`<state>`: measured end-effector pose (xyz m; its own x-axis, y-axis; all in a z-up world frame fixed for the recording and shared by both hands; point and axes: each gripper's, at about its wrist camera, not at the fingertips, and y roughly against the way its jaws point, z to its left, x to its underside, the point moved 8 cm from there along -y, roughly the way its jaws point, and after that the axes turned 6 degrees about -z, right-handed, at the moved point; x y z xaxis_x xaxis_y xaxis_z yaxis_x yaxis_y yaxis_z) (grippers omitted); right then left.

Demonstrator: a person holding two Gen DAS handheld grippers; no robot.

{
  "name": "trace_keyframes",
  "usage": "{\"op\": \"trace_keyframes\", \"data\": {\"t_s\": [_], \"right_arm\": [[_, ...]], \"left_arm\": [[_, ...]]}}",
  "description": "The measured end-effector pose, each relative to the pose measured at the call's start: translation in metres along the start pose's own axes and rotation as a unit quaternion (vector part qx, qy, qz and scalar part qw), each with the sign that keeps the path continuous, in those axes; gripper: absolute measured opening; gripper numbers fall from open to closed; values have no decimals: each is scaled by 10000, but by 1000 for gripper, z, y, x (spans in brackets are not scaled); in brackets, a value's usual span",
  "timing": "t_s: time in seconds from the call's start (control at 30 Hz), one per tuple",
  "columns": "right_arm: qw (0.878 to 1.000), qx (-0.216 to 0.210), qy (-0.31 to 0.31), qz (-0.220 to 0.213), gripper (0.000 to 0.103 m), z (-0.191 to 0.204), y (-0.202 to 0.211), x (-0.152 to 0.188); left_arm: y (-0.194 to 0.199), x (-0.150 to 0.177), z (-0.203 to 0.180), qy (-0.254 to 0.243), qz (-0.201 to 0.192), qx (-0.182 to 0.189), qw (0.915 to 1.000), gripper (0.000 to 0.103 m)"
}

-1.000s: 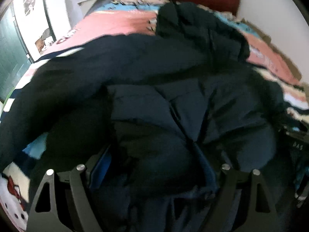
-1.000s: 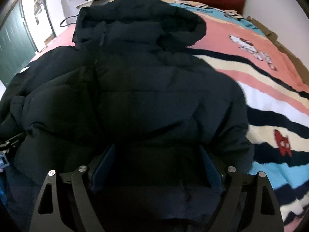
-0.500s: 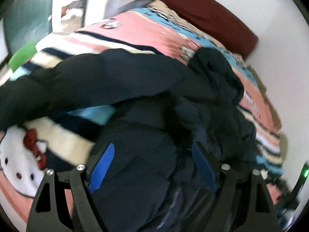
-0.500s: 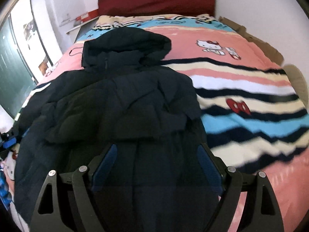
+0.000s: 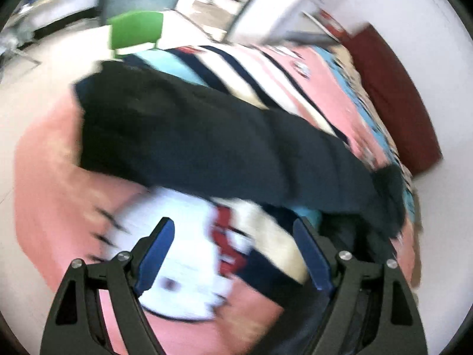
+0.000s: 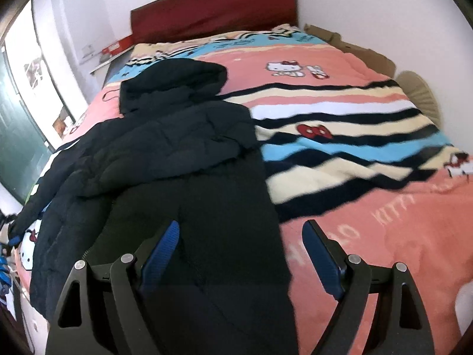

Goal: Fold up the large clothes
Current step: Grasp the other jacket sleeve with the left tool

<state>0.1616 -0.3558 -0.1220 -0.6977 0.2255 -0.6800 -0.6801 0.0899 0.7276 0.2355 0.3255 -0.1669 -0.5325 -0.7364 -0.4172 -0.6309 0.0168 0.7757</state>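
A dark navy hooded puffer jacket (image 6: 177,159) lies on the bed, hood (image 6: 174,82) toward the headboard, one sleeve folded across its body. My right gripper (image 6: 239,236) is open and empty above the jacket's lower hem. In the blurred left wrist view, the jacket's other sleeve (image 5: 207,136) stretches across the blanket toward the bed's left edge. My left gripper (image 5: 233,236) is open and empty over the blanket, just short of that sleeve.
The bed carries a striped pink, blue and cream cartoon-cat blanket (image 6: 354,136), with a dark red headboard (image 6: 212,9). A green chair (image 5: 136,31) and floor lie beyond the bed's left edge. Cardboard (image 6: 348,41) lines the right wall.
Both grippers have drawn back from the jacket. The left view has swung left off the jacket body to the outstretched sleeve and blanket. The right view now sees the whole jacket.
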Motion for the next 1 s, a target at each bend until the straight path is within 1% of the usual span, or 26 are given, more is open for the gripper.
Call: {"op": "trace_keyframes", "data": {"t_s": [0.07, 0.17, 0.27, 0.3, 0.33, 0.43, 0.47, 0.5, 0.53, 0.57, 0.6, 0.63, 0.7, 0.8, 0.9, 1.0], "right_arm": [[9999, 73, -104, 15, 84, -11, 4, 5], [9996, 161, -211, 20, 84, -24, 8, 10], [9993, 207, -296, 3, 84, -36, 12, 13], [9992, 224, -316, -3, 84, -39, 13, 14], [9992, 242, -330, -10, 84, -43, 14, 15], [9988, 329, -349, -4, 84, -53, 16, 18], [9987, 360, -350, 3, 84, -56, 17, 18], [9986, 400, -360, 9, 84, -60, 17, 19], [9983, 431, -381, 16, 84, -65, 17, 20], [9981, 456, -408, 21, 84, -68, 17, 21], [9979, 481, -444, 25, 84, -71, 17, 22], [9976, 495, -485, 29, 84, -75, 16, 22], [9973, 495, -538, 33, 84, -79, 15, 24], [9975, 465, -537, 50, 84, -79, 12, 26], [9979, 408, -505, 27, 84, -76, 12, 25], [9982, 362, -471, -30, 84, -73, 14, 24]], "left_arm": [[0, -12, 28, 389, 4, -10, 9992, 82], [-2, -26, 61, 963, -48, 59, 9953, 82], [-8, -39, 78, 1306, -40, 251, 9911, 82], [-11, -43, 83, 1424, -36, 306, 9893, 80], [-15, -47, 89, 1619, -61, 384, 9860, 80], [-20, -57, 97, 1988, -180, 565, 9782, 78], [-22, -59, 97, 2044, -200, 581, 9769, 74], [-23, -62, 99, 2105, -225, 600, 9755, 65], [-24, -64, 101, 2173, -242, 617, 9739, 60], [-23, -64, 102, 2219, -258, 637, 9726, 48], [-23, -65, 102, 2245, -271, 671, 9718, 39], [-23, -67, 102, 2264, -289, 724, 9709, 36], [-21, -70, 99, 2197, -315, 753, 9721, 24], [-15, -74, 86, 1914, -407, 703, 9782, 17], [-3, -79, 62, 1380, -578, 610, 9869, 15], [10, -83, 32, 840, -727, 612, 9919, 15]]}}
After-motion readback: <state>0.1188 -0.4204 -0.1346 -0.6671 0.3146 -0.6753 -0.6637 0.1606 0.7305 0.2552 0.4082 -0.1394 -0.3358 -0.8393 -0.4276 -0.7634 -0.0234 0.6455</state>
